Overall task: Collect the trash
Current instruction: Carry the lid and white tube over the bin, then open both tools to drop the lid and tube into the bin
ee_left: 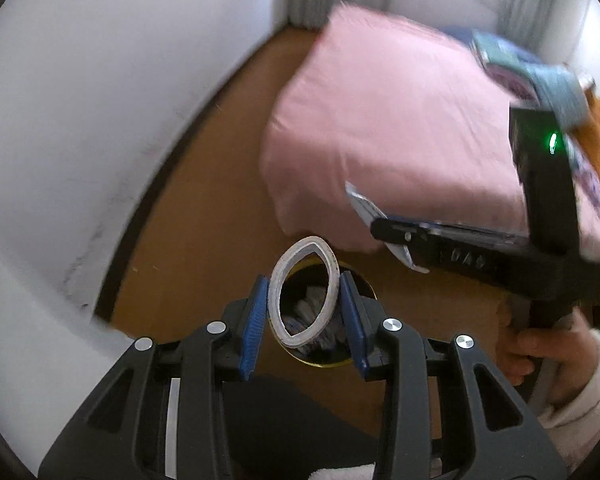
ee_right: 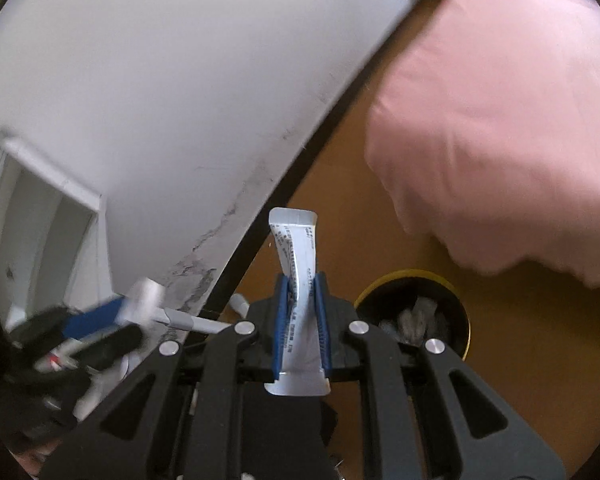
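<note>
Left gripper point(ee_left: 304, 304) is clamped on a white ring point(ee_left: 303, 292), squashed into an eye shape between the blue pads point(ee_left: 254, 326). Ring's long axis runs 12–6 along the fingers, open face toward the camera. It hangs right over the bin point(ee_left: 366, 286); you look through the ring into the trash already inside. My read: it's parked there so letting go drops it straight in.

Right gripper point(ee_right: 302, 320) is closed on a flat silver sachet point(ee_right: 296, 264), pinched across its middle. Long axis also 12–6: top end sticks out past the fingertips and leans slightly toward 11, bottom end pokes out behind the pads. Printed text runs lengthwise. Mid-pinch probably keeps the floppy strip from folding over.

From the right wrist, the bin sits at 3–4 o'clock of the sachet, near but not under it, so the right hand likely needs a shift that way before release. Pink bed point(ee_right: 500, 120) at 1–2 o'clock, wall point(ee_right: 160, 100) at 10. Both frames are motion-blurred.
</note>
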Available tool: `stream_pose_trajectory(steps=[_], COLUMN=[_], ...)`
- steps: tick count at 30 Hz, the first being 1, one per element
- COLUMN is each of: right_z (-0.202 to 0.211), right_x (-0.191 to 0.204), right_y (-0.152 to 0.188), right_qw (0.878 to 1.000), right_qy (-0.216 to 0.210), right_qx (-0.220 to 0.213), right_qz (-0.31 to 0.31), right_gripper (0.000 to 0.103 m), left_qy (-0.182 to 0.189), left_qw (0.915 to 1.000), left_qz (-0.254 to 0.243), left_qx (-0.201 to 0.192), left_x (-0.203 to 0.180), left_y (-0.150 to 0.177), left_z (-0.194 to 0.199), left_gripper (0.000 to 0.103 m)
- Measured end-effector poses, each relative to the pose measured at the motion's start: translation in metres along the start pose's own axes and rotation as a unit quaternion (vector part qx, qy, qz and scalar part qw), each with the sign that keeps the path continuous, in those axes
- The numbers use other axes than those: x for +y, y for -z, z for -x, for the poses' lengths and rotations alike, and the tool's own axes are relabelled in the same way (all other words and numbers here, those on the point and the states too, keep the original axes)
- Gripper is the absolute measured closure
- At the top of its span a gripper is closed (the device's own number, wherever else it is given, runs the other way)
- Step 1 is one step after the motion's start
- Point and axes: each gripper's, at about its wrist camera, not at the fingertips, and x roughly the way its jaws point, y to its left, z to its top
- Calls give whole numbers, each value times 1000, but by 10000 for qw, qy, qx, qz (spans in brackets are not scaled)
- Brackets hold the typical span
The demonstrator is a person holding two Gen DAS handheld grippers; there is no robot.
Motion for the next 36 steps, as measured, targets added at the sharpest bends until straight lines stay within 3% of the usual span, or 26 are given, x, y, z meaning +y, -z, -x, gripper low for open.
stream_pose_trajectory(steps=[6, 9, 28, 29, 30, 31, 32, 36], right_z=[-10, -23, -28, -27, -25, -21, -14, 14], right_x=[-43, -47, -44, -43, -42, -40, -39, -37], right_y=[-2, 2, 2, 2, 1, -1, -2, -8], right_qw=[9992, 9981, 9978, 9979, 9981, 9984, 9989, 9971], right_qy=[120, 9, 93, 55, 95, 213, 314, 638], right_qx=[270, 497, 609, 580, 552, 462, 271, -374], right_qz=[-284, -354, -261, -270, -272, -241, -204, -151], right_gripper=[89, 89, 89, 85, 60, 38, 5, 8], left_qy=[105, 149, 328, 360, 399, 400, 362, 382], left_qw=[9968, 9948, 9932, 9935, 9935, 9938, 9950, 9963], left_qz=[199, 266, 297, 338, 366, 415, 450, 438], left_qx=[768, 967, 1081, 1021, 1003, 950, 820, 627], left_x=[-1, -8, -15, -14, -15, -14, -15, -17], left_y=[1, 3, 7, 7, 8, 8, 8, 3], left_z=[-83, -102, -110, -108, -105, -102, -97, -81], left_gripper=[67, 67, 67, 62, 35, 18, 6, 6])
